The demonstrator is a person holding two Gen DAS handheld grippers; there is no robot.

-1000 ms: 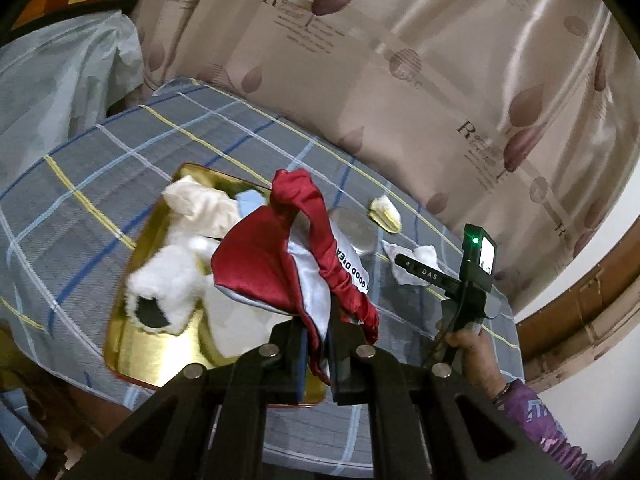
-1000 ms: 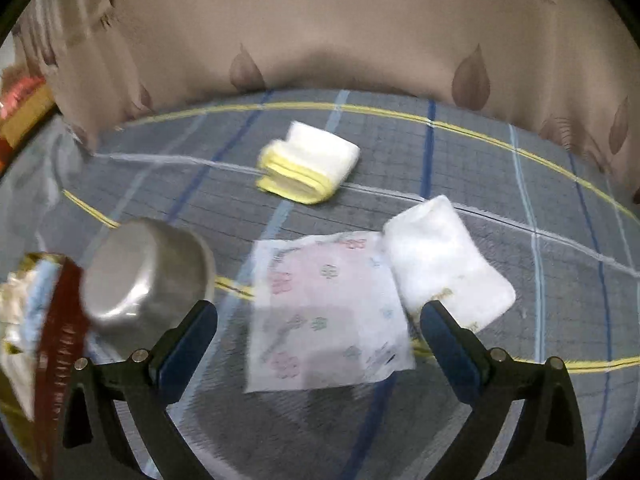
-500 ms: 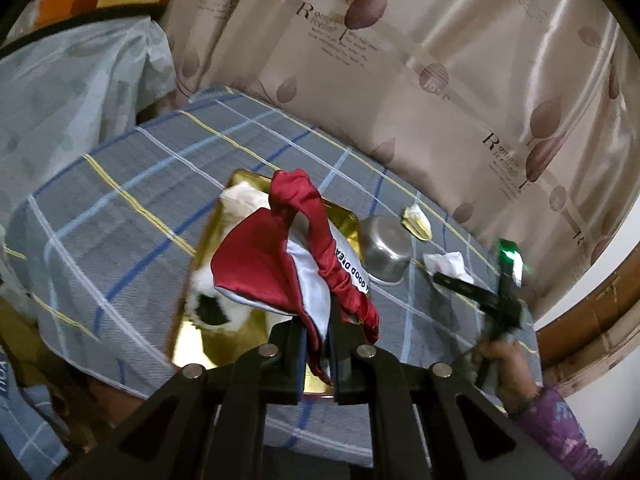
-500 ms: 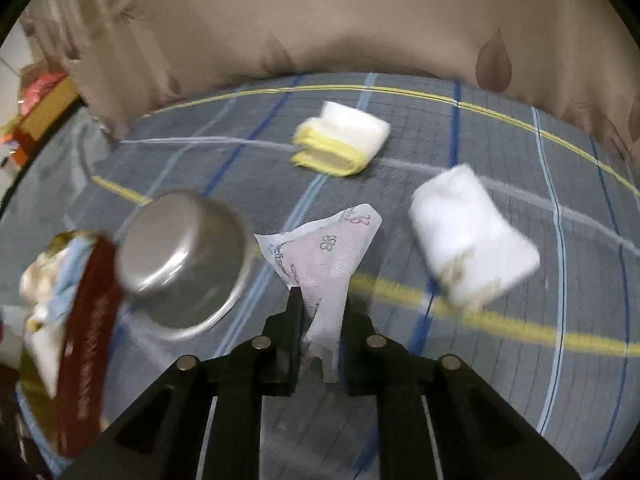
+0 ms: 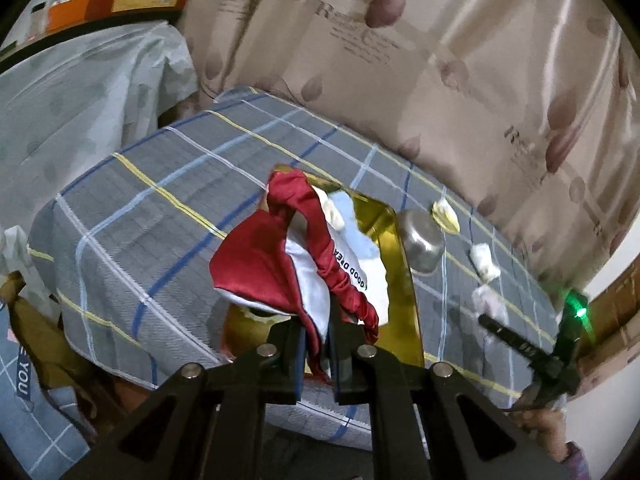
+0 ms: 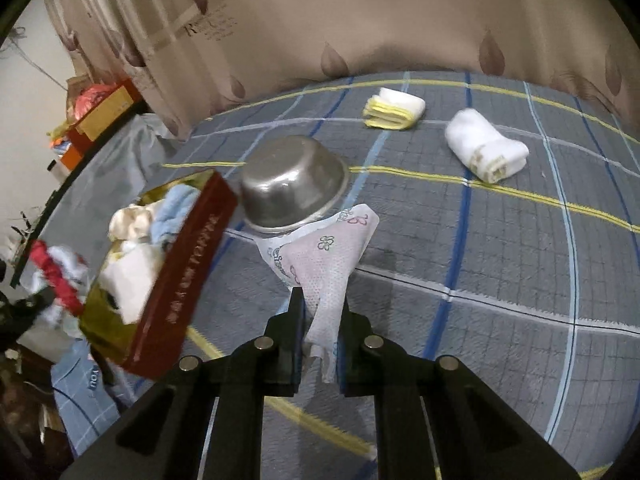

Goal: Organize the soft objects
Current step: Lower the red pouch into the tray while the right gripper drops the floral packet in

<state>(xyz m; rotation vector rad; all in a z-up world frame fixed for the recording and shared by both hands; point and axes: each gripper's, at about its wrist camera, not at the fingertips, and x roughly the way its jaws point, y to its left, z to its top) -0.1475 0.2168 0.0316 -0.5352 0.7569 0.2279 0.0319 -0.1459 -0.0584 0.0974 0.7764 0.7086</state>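
Two cloths are held up off the counter, one in each gripper. The left gripper [image 5: 317, 354] has its fingers pressed together on a red and white satin cloth [image 5: 288, 268] with dark lettering along one band; the cloth bunches upward above the near end of a gold tray [image 5: 402, 276]. The right gripper [image 6: 318, 344] pinches a thin white tissue printed with small flowers [image 6: 324, 264], which fans out above the fingertips over the middle of the counter.

The gold tray, with a dark red outer wall [image 6: 184, 276], sits toward the counter's left edge and holds a heap of white, cream and pale blue soft items [image 6: 148, 232]. An upturned steel bowl [image 6: 294, 190] stands just beside the tray's right side. Farther toward the back edge lie a folded yellow and white cloth [image 6: 394, 114] and, to its right and apart from it, a rolled white towel [image 6: 484, 150].

A grey checked cloth with blue, white and yellow lines [image 6: 500, 260] covers the counter. A beige curtain with brown leaf shapes [image 6: 360, 20] hangs behind it.
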